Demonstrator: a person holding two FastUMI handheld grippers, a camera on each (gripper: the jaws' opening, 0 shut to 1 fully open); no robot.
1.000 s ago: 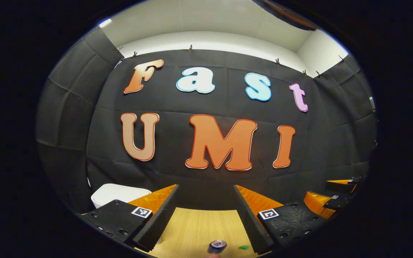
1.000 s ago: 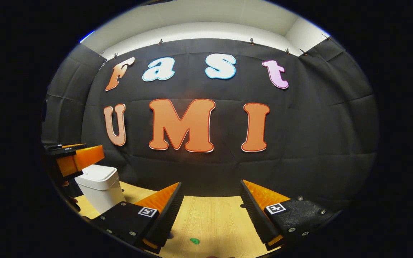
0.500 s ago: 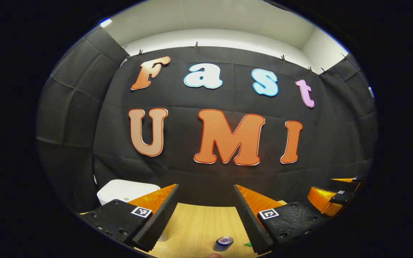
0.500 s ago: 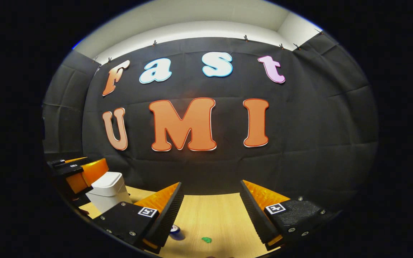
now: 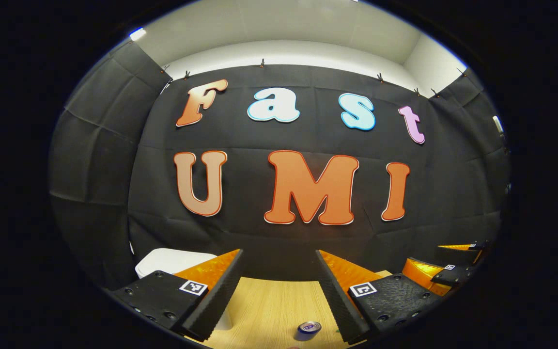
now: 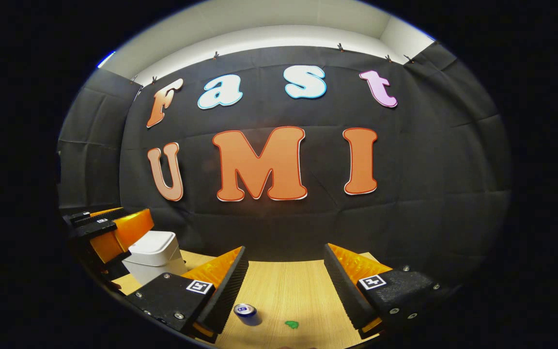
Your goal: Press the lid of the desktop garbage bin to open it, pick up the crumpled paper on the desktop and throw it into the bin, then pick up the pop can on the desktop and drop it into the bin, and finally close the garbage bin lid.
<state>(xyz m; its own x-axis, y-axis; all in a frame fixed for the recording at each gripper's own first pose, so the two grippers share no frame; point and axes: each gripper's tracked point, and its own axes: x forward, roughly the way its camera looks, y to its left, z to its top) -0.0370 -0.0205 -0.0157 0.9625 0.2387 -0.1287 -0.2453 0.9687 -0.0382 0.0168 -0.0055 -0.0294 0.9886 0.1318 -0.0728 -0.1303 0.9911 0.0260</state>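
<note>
A black cloth wall closes off the back of the booth, with a pale ceiling above it, and a light wooden tabletop (image 6: 288, 286) runs up to its foot.

In the left gripper view, the left gripper (image 5: 279, 291) hangs above the tabletop with its jaws spread wide and nothing between them. A white bin (image 5: 170, 258) stands at the far left of the tabletop, close to the cloth wall, partly hidden behind the gripper's left finger; its lid lies flat and shut. A pop can (image 5: 309, 329) stands upright on the wood near the lower edge of the view, just beside the inner edge of the gripper's right finger and apart from it. The other gripper shows at the far right of this view, well off to the side.

In the right gripper view, the right gripper (image 6: 286, 286) is also held above the tabletop, jaws released and wide apart, gripping nothing. The pop can (image 6: 246, 311) stands close to the inner side of its left finger, not touching it as far as can be seen. A small green scrap (image 6: 291, 324) lies on the wood to the right of the can, between the two fingers. The bin (image 6: 155, 254) stands at the left, lid down, with the left gripper (image 6: 102, 228) just beside it on its left.
</note>
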